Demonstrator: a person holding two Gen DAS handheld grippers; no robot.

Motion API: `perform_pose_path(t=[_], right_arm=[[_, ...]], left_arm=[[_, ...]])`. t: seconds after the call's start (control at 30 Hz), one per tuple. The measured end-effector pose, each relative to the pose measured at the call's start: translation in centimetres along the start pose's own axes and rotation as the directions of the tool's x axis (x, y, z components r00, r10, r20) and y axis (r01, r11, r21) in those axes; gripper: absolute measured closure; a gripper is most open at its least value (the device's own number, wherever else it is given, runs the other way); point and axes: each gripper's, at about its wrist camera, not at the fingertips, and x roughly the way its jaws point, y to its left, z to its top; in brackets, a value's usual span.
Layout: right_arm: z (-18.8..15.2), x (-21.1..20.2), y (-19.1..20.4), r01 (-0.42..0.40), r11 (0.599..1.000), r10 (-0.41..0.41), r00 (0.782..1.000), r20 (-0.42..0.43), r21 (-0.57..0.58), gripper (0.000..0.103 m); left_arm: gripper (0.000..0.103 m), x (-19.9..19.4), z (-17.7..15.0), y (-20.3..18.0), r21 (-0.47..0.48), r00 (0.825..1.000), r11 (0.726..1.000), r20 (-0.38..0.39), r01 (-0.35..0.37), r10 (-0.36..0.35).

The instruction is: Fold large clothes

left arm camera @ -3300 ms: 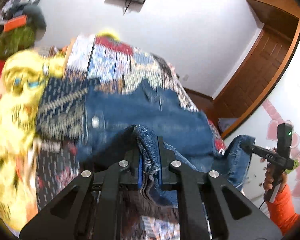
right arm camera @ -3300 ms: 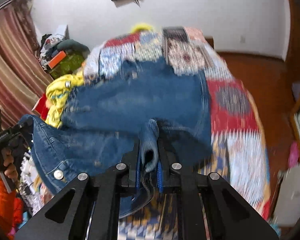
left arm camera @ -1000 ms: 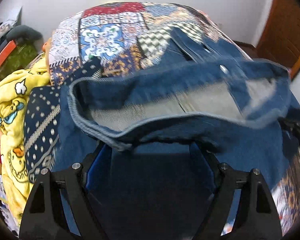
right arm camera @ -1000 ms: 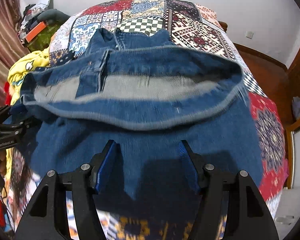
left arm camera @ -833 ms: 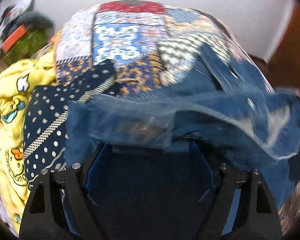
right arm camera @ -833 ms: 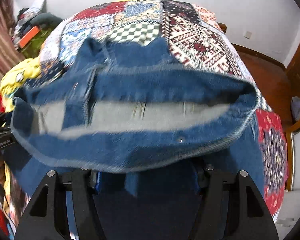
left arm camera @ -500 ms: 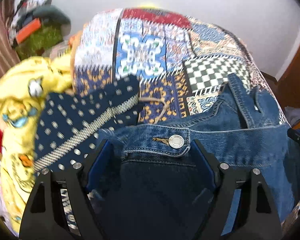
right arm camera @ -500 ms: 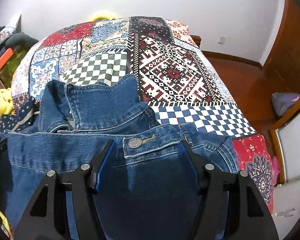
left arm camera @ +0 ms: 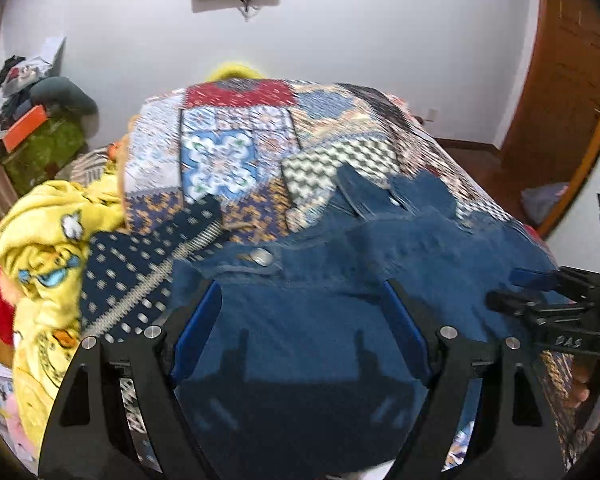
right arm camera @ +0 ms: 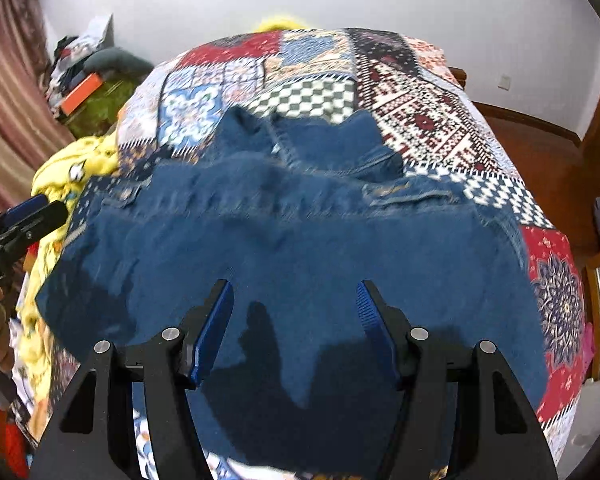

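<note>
Though motion blur smears its pattern, the quilt [right arm camera: 420,120] fills both views, its near edge hidden under the denim jacket [right arm camera: 300,248], which lies folded across it from 9 to 3 o'clock. At 9 o'clock a yellow blanket [left arm camera: 40,264] runs out of frame. Both the left gripper [left arm camera: 300,312] and right gripper [right arm camera: 294,312] hang released above the denim, jaws spread, gripping nothing.

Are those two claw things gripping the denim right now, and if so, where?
No. The left gripper and right gripper are both open above the jacket, which lies on the bed.
</note>
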Motion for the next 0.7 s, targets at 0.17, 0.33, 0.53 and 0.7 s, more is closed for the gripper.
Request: perform_pose_path(t=[0.17,0.33,0.53,0.7], right_arm=[[-1.4,0.4,0.6,0.001,1.0,-0.002,1.0,-0.027,-0.026,0.043],[-2.3,1.5,-0.7,0.056,0.998,-0.058,0.996,-0.064,-0.035,0.043],[-3.2,0.6,-3.7,0.119,0.993,-0.12,0.991,-0.053,-0.023,0.043],[-3.9,-1.0,-5.4,0.07,0.998,-0.07,0.997,-0.036,-0.004,0.043]], left_arm=[[0.022,1.4,-2.1,-2.1,0.008,0.998,0.999,-0.05,0.035,-0.034],[0.022,3.4,-4.1,-2.2,0.026,0.995,1.0,-0.103,0.002,0.001],[0.022,4.0,-6.5,1.0,0.011,0.993,1.0,-0.112,0.024,-0.023],[0.022,2.6,-8.0,1.0,0.114,0.993,0.99,-0.073,-0.081,0.09]])
